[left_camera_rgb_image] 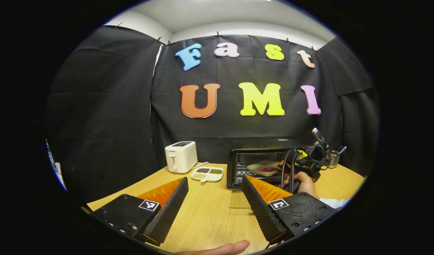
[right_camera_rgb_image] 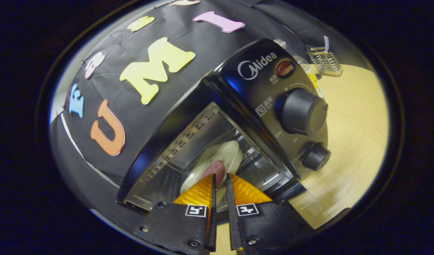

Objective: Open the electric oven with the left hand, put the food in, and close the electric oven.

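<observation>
In the right gripper view the right gripper [right_camera_rgb_image: 220, 182] has its two fingers drawn close together, pinching the near rim of a pale plate [right_camera_rgb_image: 222, 156] that carries a dark red piece of food [right_camera_rgb_image: 214, 169]. The plate sits inside the cavity of the electric oven [right_camera_rgb_image: 238, 117], whose door is down. The oven's control panel lies to the right of the opening, with a large knob [right_camera_rgb_image: 302, 111] above a smaller knob [right_camera_rgb_image: 316, 156], and a wire basket [right_camera_rgb_image: 323, 60] stands farther back on the wooden table [right_camera_rgb_image: 355, 117].

In the left gripper view the left gripper [left_camera_rgb_image: 215, 191] hangs over the table [left_camera_rgb_image: 210, 212] with its fingers spread wide apart and nothing between them. A fingertip [left_camera_rgb_image: 231, 248] of the hand holding it shows at the bottom edge. Ahead to the right, the right gripper [left_camera_rgb_image: 310, 159] and the hand [left_camera_rgb_image: 302, 180] holding it reach into the open oven [left_camera_rgb_image: 259, 164], where the plate [left_camera_rgb_image: 263, 168] rests on the rack. Left of the oven lie a small divided dish [left_camera_rgb_image: 207, 173] of beans and a white toaster [left_camera_rgb_image: 181, 156].
</observation>
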